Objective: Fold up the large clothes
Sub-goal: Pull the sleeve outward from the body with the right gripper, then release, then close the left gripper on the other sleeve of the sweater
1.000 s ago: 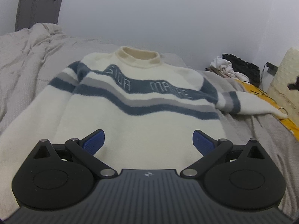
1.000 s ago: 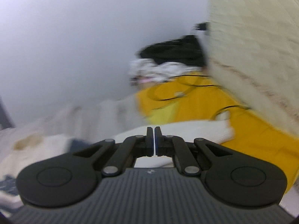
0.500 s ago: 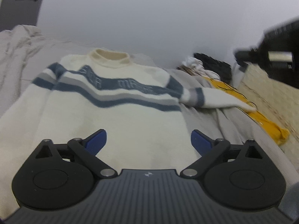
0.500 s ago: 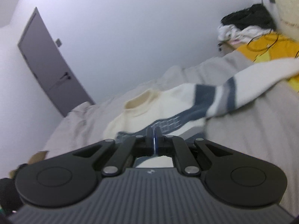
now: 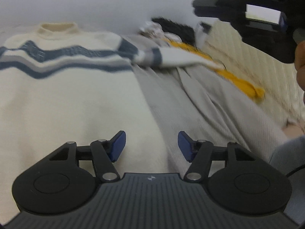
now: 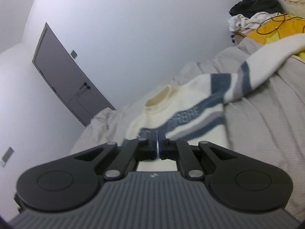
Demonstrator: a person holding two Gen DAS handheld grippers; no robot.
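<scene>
A grey bedspread (image 5: pixel 200 103) covers the bed and fills most of both wrist views, rumpled toward the far left near a grey door (image 6: pixel 63 80) set in the pale wall (image 6: pixel 133 28). Spread flat on it, front up, lies a cream sweater (image 5: pixel 66 95) with blue and grey zigzag stripes and lettering across the chest, its collar at the far end. One striped sleeve (image 6: pixel 266 70) stretches out to the right, and its cuff end rests on a yellow cloth (image 5: pixel 240 80) that lies along the right edge of the bedspread. A cream quilted cushion (image 5: pixel 257 61) rises at the right beyond the yellow cloth. At the far right, against the wall, sits a heap of black and white clothes (image 6: pixel 253 13) with a thin black cable looping over the yellow cloth.

The left gripper (image 5: pixel 151 147) hangs low over the near right edge of the sweater body; its jaws have just been closing and stand apart, the blue pads (image 5: pixel 118 145) clear of the fabric, with the sweater's side edge showing in the gap below. The right gripper (image 6: pixel 157 143) is held above the near part of the sweater, pointing toward the collar, its jaws together with nothing between them. In the left wrist view it appears blurred at the upper right, with part of the person's hand (image 5: pixel 300 57) behind it.
</scene>
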